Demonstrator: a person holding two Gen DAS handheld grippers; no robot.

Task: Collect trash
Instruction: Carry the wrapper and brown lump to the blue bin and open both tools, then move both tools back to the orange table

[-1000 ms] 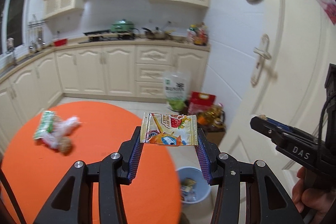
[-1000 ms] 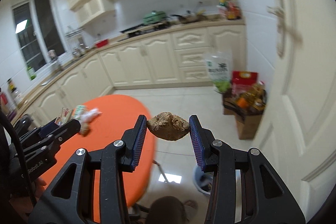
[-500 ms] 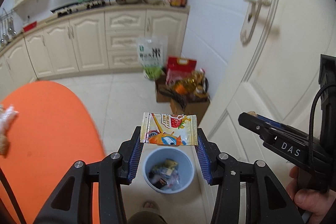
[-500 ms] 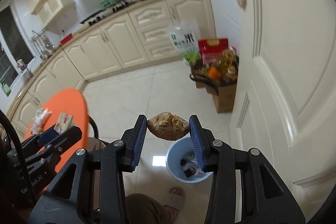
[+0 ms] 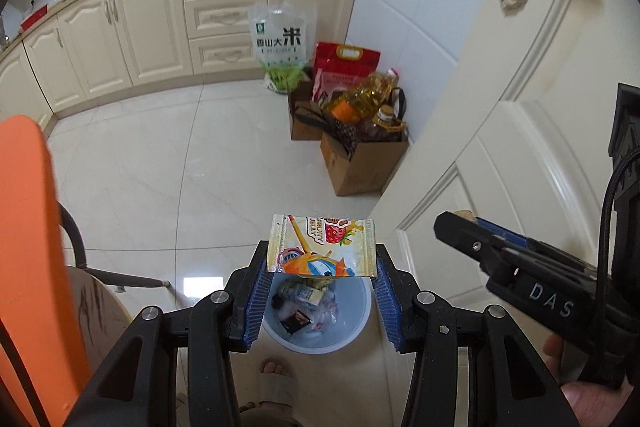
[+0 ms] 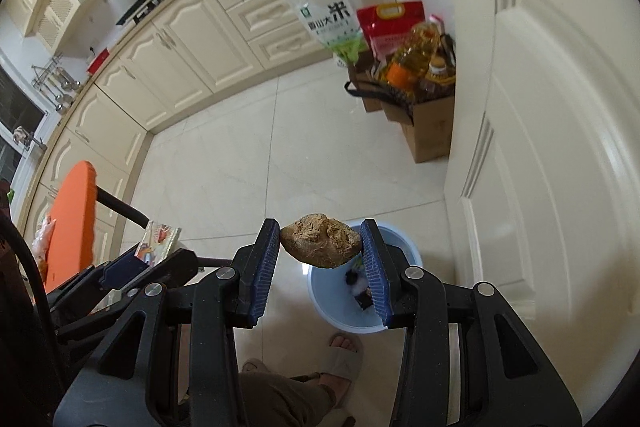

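With our left gripper [image 5: 322, 267] clamping the jelly wrapper [image 5: 323, 246] and right gripper [image 6: 320, 247] pinching the brown lump [image 6: 320, 239], we should centre both over the blue bin [image 5: 354, 327] before releasing.

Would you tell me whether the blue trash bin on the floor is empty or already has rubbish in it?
Partly filled: the blue trash bin has no lid, and wrappers lie on its bottom, well below the rim.

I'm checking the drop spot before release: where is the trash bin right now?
The blue trash bin stands on the tiled floor by the white door, in the left wrist view directly below the snack wrapper held in the left gripper.
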